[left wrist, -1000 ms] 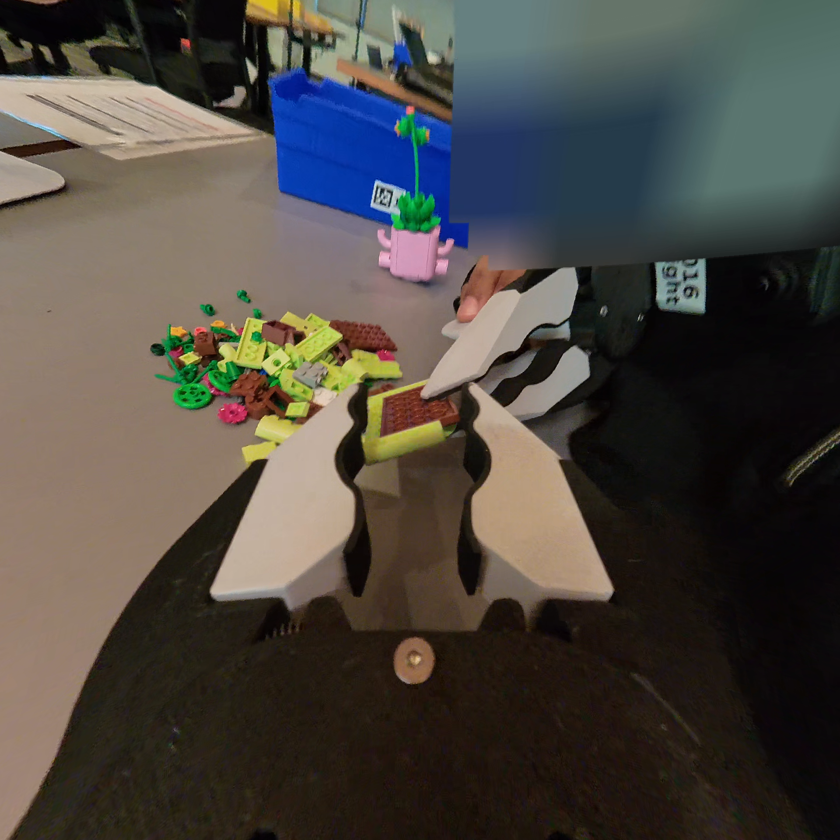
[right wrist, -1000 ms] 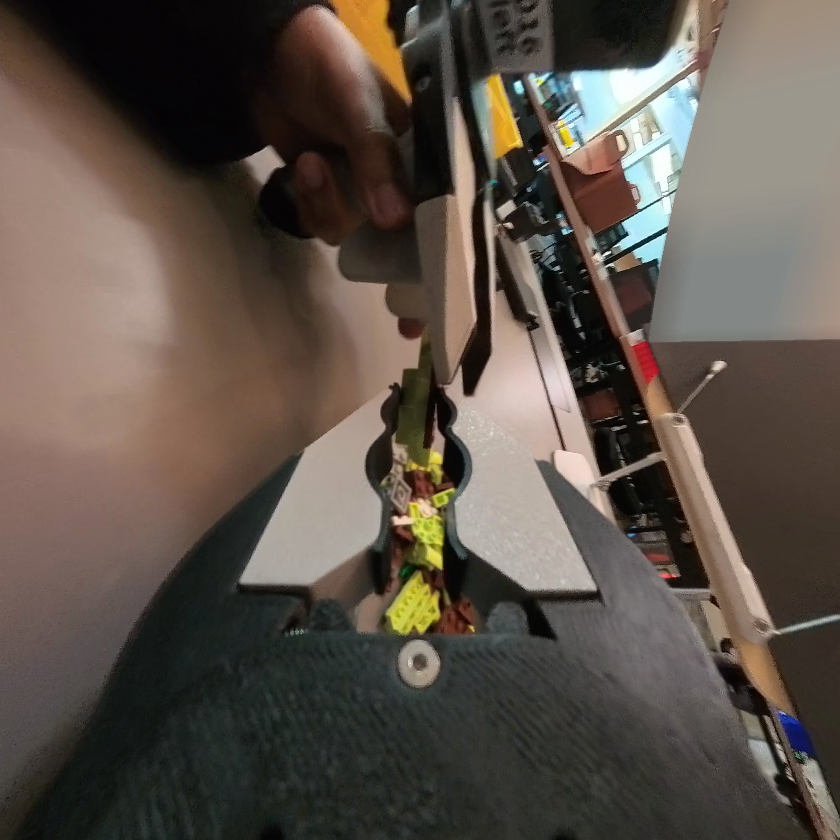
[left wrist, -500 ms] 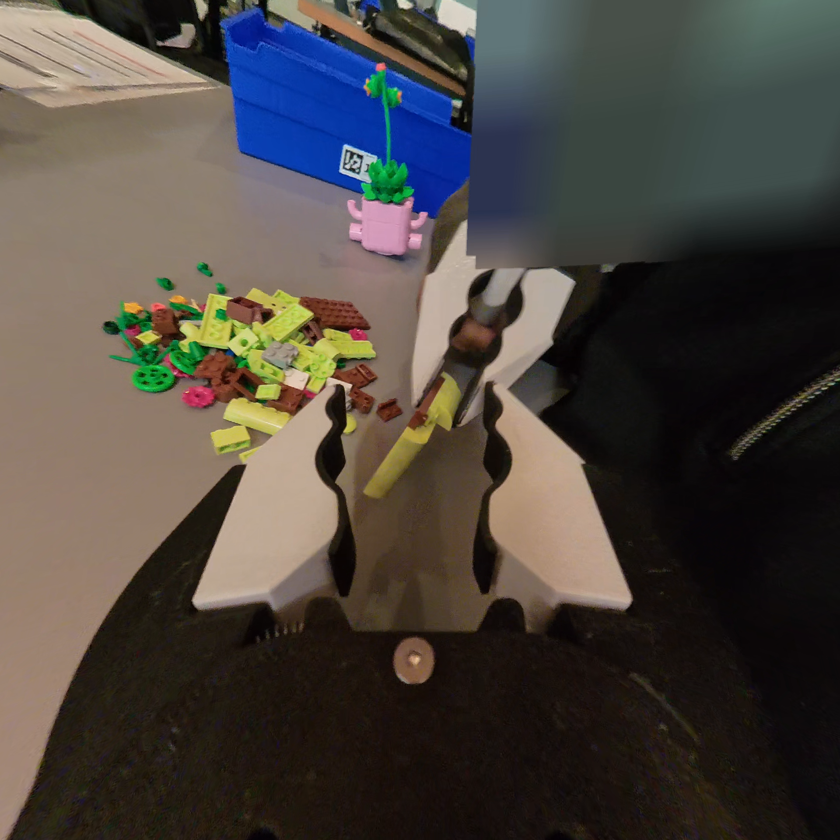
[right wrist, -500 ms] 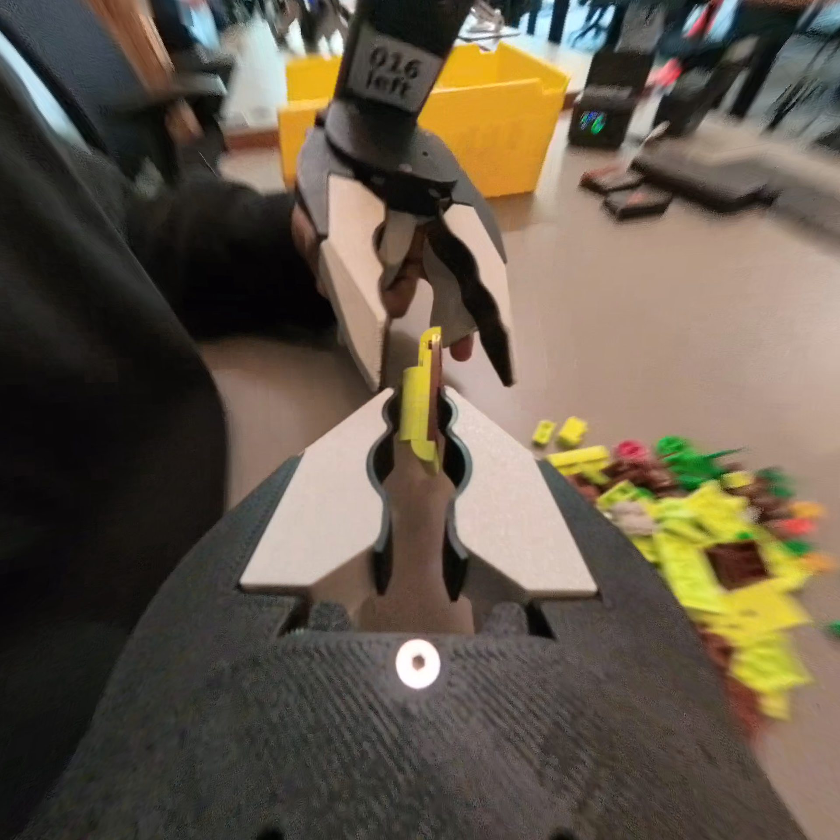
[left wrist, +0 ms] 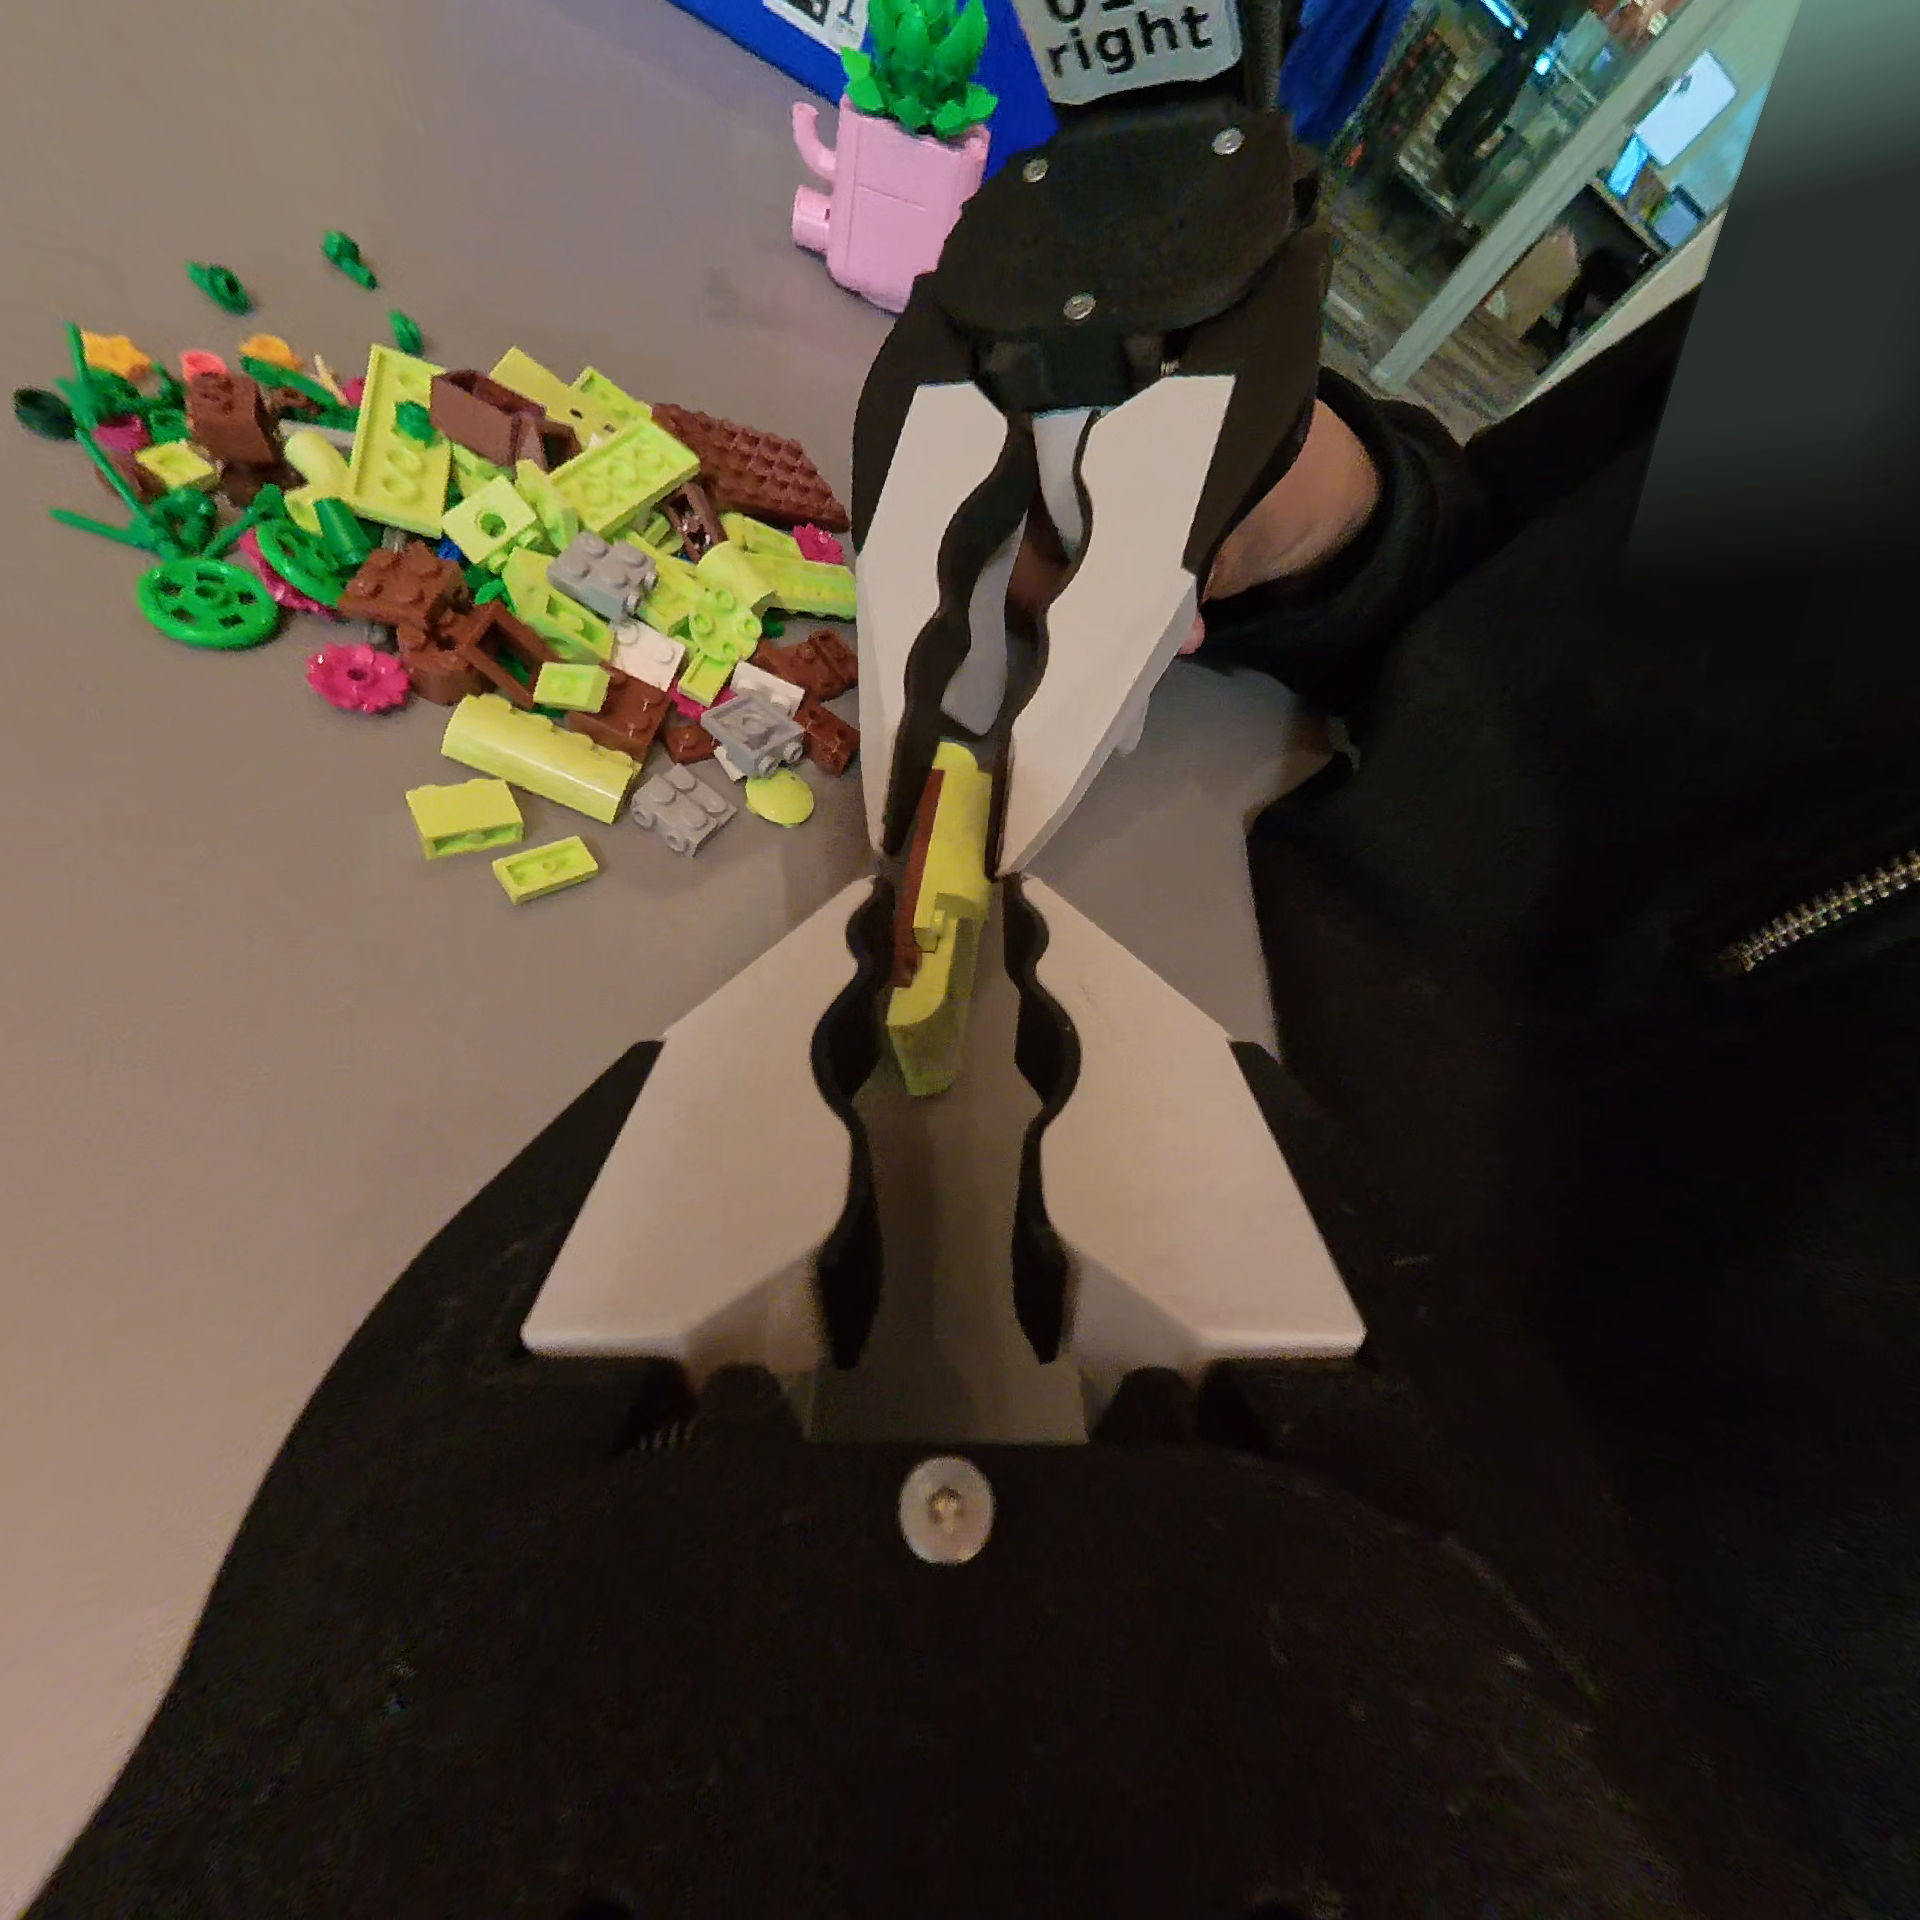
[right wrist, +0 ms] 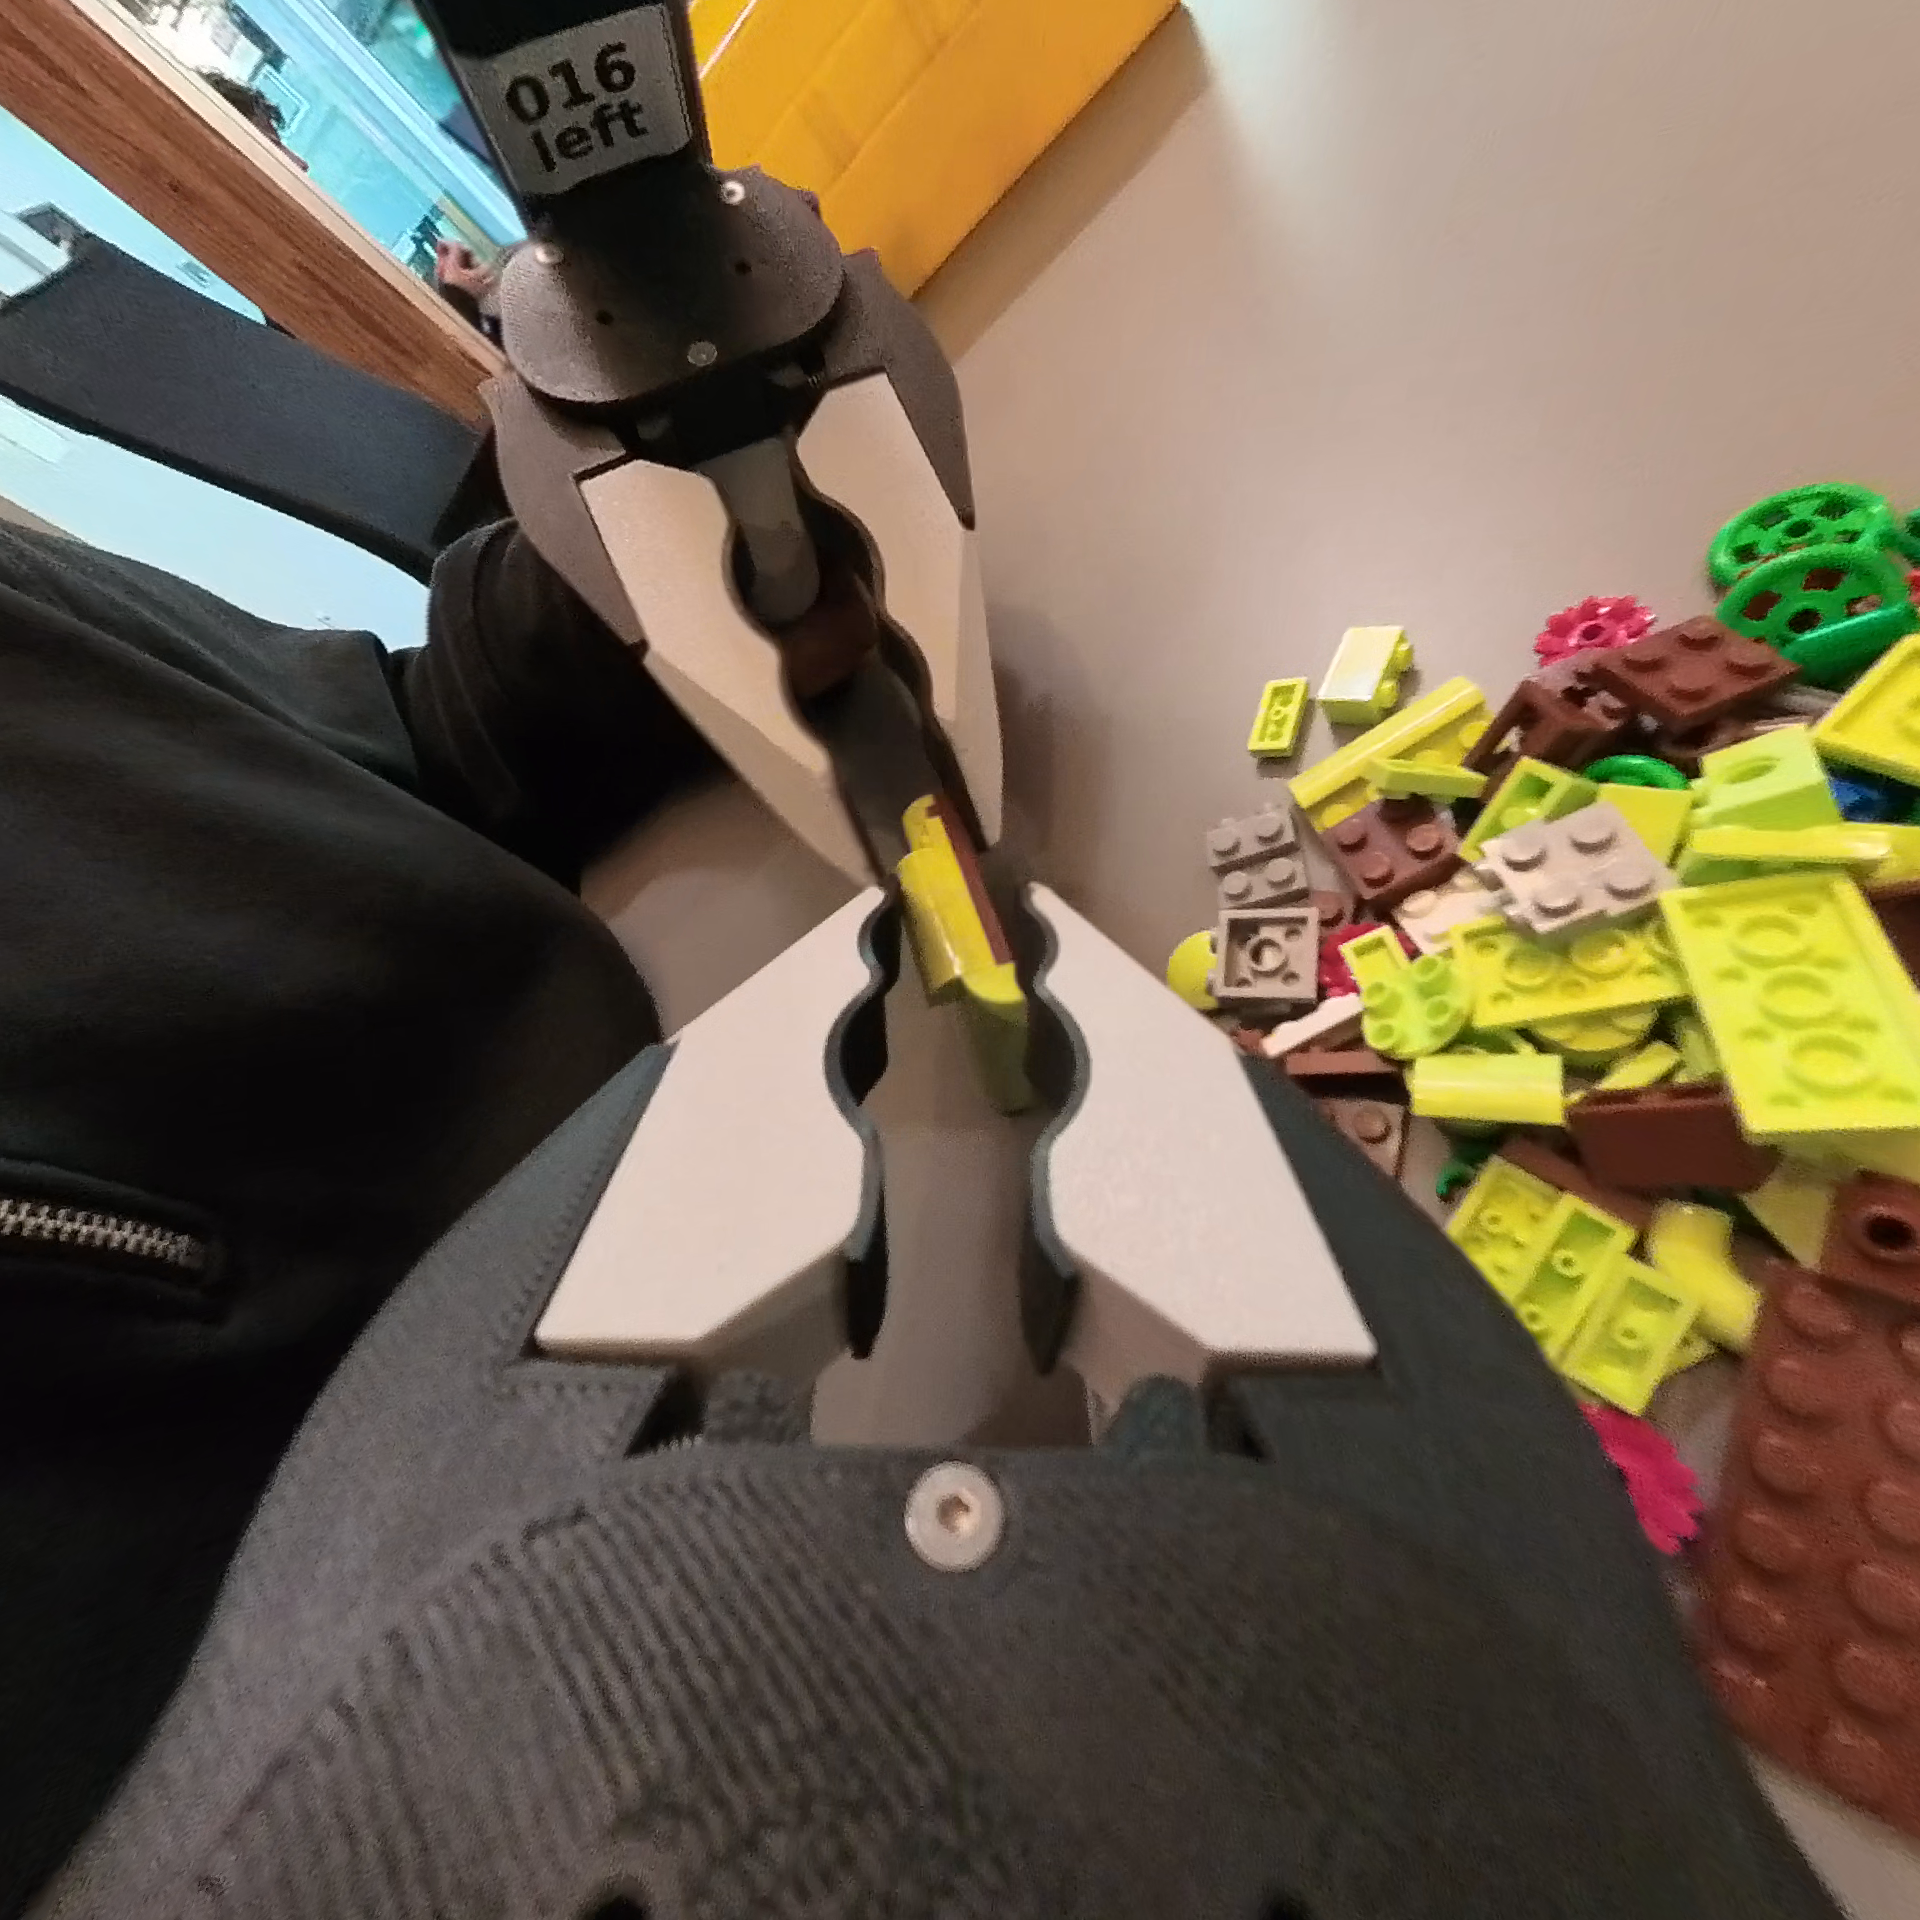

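Closing in from half a second back, the left gripper (left wrist: 940,883) now meets the right gripper (right wrist: 956,904) tip to tip, and its fingers have narrowed from a wide gape to a slim gap. Between them, lifted clear of the grey worktop (left wrist: 312,1039), runs the lime-and-brown brick assembly (left wrist: 935,997), turned on edge. Its near end lies inside the left gripper's fingers, and whether they pinch it or merely flank it I cannot tell. Its far end is clamped in the right gripper's nearly closed tips, a hold that looks unchanged. In the left wrist view the right gripper has swung round to point straight back at the camera.

Left of the grippers, near but not touching, lies the loose pile of bricks (left wrist: 499,582), in lime, brown, grey, green and pink. Farther off stands a pink brick pot (left wrist: 883,197) with green leaves. In the right wrist view, a yellow bin (right wrist: 935,114) sits at the far edge.
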Demonstrator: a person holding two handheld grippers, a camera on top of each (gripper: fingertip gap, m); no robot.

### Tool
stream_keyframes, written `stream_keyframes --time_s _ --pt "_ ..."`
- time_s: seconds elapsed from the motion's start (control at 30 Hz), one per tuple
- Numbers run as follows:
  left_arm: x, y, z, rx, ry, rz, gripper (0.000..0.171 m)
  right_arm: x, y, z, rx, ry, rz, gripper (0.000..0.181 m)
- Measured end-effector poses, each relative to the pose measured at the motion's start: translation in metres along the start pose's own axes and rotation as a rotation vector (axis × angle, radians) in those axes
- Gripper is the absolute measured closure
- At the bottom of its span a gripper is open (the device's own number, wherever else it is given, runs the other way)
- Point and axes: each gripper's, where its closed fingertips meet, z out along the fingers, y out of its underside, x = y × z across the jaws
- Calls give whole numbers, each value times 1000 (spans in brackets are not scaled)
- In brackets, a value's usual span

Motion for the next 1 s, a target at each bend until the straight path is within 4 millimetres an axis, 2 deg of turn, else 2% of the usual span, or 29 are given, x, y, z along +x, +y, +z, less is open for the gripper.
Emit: stream_keyframes --time_s 0.17,0.3,0.4,0.47,0.57,0.67,0.77,1.0 --pt "-14 1 -3 9 -24 -113 160 14 -6 -9 13 136 -132 150" --pt "-26 -3 -8 45 -69 -158 142 29 -17 -23 38 323 -342 150" --pt "-28 -10 -13 81 -101 -111 138 26 -29 -34 93 355 -402 151" --pt "-22 -12 -16 83 -91 -54 136 24 -35 -40 129 344 -401 151" --pt "-12 -3 -13 7 -84 49 132 19 -36 -45 137 295 -393 151" --pt "-13 11 -8 -92 -145 139 125 13 -29 -39 96 242 -402 150" --pt "-12 15 -3 -117 -154 166 124 11 -17 -26 26 248 -465 149" --pt "-23 24 2 -187 -230 159 137 19 6 -1 -116 327 -595 151"
